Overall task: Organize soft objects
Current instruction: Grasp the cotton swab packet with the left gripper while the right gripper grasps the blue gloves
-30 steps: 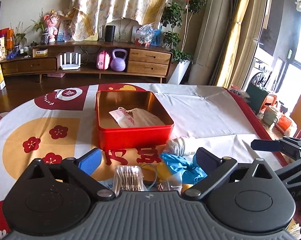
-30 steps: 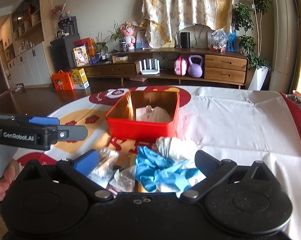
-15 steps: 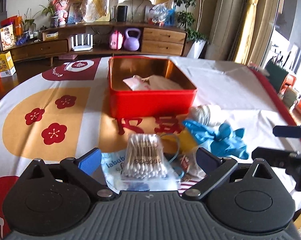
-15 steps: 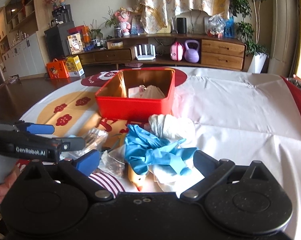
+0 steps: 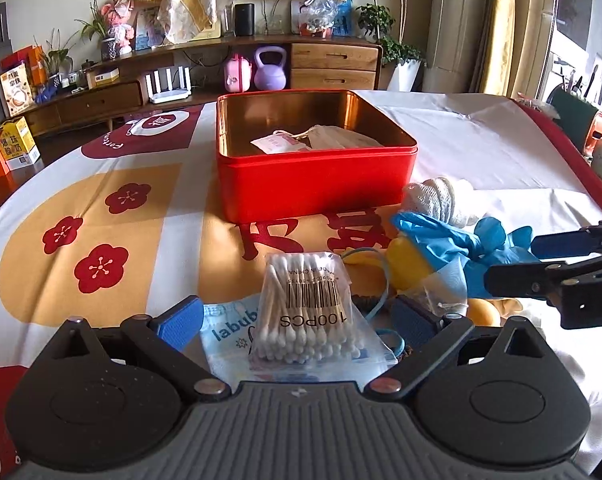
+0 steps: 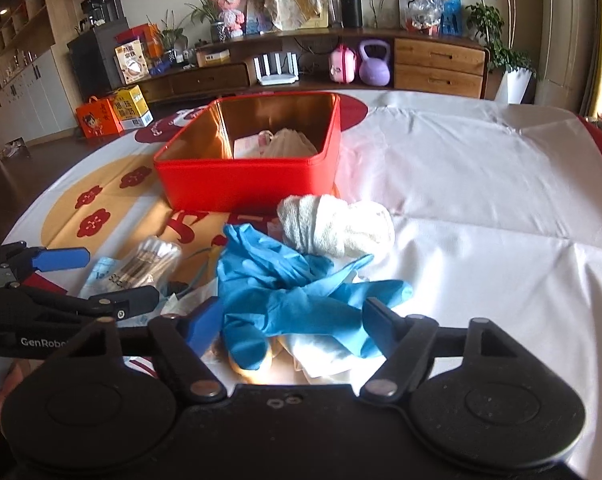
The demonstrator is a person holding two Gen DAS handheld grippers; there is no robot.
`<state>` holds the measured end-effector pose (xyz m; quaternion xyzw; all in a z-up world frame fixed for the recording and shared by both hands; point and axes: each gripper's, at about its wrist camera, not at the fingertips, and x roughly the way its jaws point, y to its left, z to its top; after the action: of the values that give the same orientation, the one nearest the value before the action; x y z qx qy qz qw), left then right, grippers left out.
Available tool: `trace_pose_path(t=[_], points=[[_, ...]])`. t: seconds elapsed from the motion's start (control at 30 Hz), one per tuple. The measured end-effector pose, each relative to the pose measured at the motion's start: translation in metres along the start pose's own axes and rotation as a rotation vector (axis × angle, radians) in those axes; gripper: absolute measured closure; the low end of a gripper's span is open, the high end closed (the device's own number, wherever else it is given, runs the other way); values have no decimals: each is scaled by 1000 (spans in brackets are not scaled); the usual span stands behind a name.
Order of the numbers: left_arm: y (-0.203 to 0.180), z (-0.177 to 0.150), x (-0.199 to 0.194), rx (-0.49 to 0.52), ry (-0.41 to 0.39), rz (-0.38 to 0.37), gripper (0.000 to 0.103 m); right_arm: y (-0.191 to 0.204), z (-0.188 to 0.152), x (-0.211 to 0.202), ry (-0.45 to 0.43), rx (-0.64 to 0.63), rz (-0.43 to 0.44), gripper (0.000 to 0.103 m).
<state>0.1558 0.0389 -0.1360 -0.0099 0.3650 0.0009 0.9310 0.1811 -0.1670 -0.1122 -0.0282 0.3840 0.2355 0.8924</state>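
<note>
Both claws low over the soft clutter

My right gripper (image 6: pixel 291 320) is closing around the blue gloves (image 6: pixel 289 292) (pads not pressing); left gripper (image 5: pixel 297 316) spread around the cotton-swab bag (image 5: pixel 307 308); red tin (image 5: pixel 315 160) upper centre.

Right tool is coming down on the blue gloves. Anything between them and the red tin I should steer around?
Partly. The white cloth bundle lies just behind the blue gloves, toward the red tin's right corner. The tin's front wall also has to be cleared. The right tool is closing with the gloves between its fingers, pads not yet pressing.
</note>
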Motion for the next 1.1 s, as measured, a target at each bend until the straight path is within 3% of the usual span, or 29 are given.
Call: trace_pose_path(t=[0.1,0.2,0.27,0.37,0.47,0.7,1.1], points=[[-2,-1,2,14,-9,-5,6,2,0,1,1,-6,-2,46],[-4,-1,3,27,-7,-9,18,3,0,-1,-6,-8,-1,55],[-4,-1,4,29,1,-9,32,3,1,-2,-12,-8,-4,60],[-4,-1,6,23,8,-19,37,5,2,-5,-24,-15,-4,68],[-5,-1,6,27,14,-24,52,8,3,-8,-40,-36,-14,76],[-2,0,6,16,20,-17,61,10,5,-15,-83,-56,-36,102],[-2,6,-2,25,5,-31,65,2,16,-37,-149,8,-11,103]])
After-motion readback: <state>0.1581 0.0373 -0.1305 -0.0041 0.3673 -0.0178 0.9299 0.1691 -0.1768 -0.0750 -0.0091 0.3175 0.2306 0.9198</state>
